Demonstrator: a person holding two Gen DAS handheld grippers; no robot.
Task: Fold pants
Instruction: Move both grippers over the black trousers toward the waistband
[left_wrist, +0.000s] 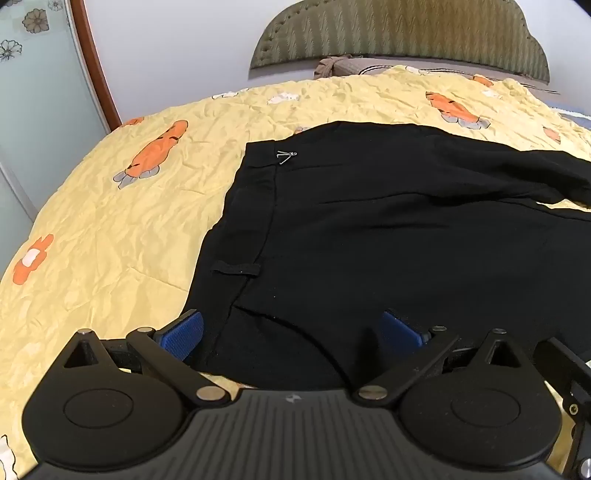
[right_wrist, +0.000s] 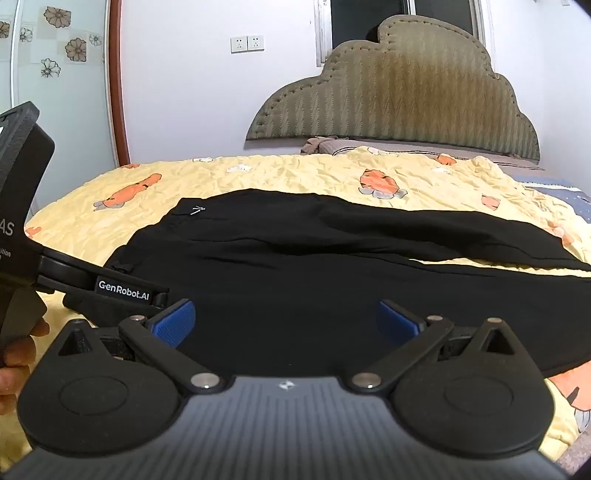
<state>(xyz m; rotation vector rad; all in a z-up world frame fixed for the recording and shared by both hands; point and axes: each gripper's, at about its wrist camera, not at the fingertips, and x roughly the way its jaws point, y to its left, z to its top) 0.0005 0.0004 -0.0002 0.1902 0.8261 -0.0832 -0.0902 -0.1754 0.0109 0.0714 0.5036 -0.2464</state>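
Observation:
Black pants (left_wrist: 388, 229) lie flat on the yellow bedspread (left_wrist: 110, 221), waistband to the left with a belt loop (left_wrist: 236, 268) and a small metal clasp (left_wrist: 286, 156). The legs run off to the right. My left gripper (left_wrist: 291, 332) is open, its blue pads (left_wrist: 188, 332) straddling the near waistband corner, just above the cloth. In the right wrist view the pants (right_wrist: 332, 266) fill the middle. My right gripper (right_wrist: 286, 325) is open over the near edge of the pants. The left gripper's body (right_wrist: 22, 206) shows at the far left of that view.
A padded olive headboard (right_wrist: 399, 96) stands at the far end of the bed, with a pillow edge (right_wrist: 332, 146) below it. A wood-framed glass door (left_wrist: 40, 96) is at the left. Wall sockets (right_wrist: 247, 43) and a window are on the back wall.

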